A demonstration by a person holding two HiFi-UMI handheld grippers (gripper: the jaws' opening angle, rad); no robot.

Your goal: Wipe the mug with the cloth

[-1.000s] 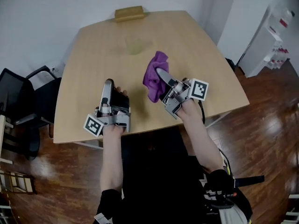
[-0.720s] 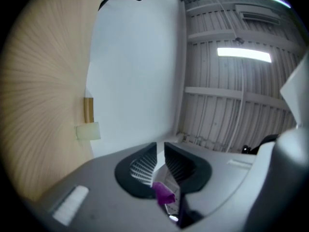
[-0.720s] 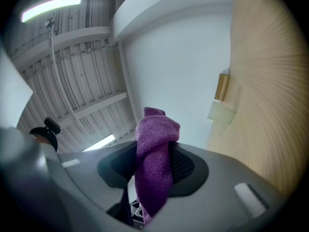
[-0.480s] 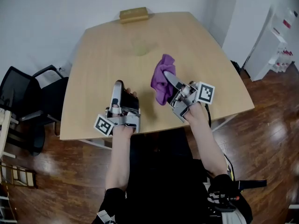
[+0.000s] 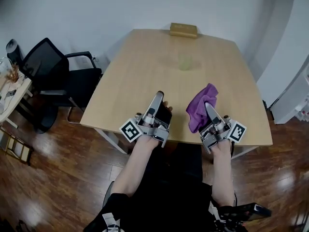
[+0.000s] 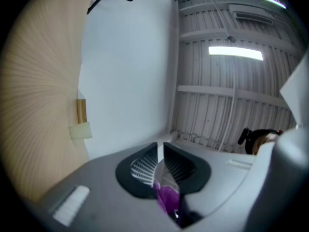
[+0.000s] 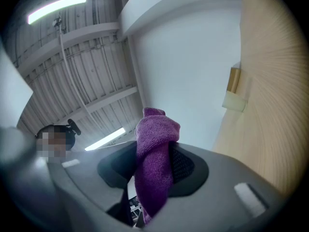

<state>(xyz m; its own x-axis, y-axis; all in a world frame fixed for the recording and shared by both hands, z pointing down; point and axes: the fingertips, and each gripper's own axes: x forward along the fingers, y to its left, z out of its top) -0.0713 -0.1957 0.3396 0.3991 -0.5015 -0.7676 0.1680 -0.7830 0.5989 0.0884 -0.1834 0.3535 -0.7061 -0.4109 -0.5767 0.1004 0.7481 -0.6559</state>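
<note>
**Left gripper** (image 6: 160, 151): jaws all but closed, having just been closing, with only a thin slit of light between them. No object is pressed between the pads. A purple patch shows low at the root of the jaws, and what it is cannot be told. The gripper is raised and held above the counter's near edge, left of centre.

**Right gripper** (image 7: 157, 151): jaws clamped on the cloth (image 7: 157, 124). The cloth is purple and bunched, standing up above the jaw tips and hanging down below them. The gripper is also raised above the near edge. It is well apart from the left gripper, and the cloth sits on the side facing it.

**Mug** (image 5: 185, 62): pale and small in the head view, so no handle can be made out. It stands on the counter toward the far edge, well ahead of both grippers and touched by neither.

**Counter** (image 5: 145, 66): light wood with angled side edges, narrower at the far end. A broad stretch of open top lies between the grippers and the mug.

**Box** (image 5: 183, 30): tan, lying right at the far edge, just beyond the mug.

**Wall** (image 5: 96, 8): white, close behind the far edge.

**Chair** (image 5: 63, 76): black with arms, standing near the counter's left edge with a gap between them.

**Floor** (image 5: 58, 178): dark glossy wood, open along the near-left side.
</note>
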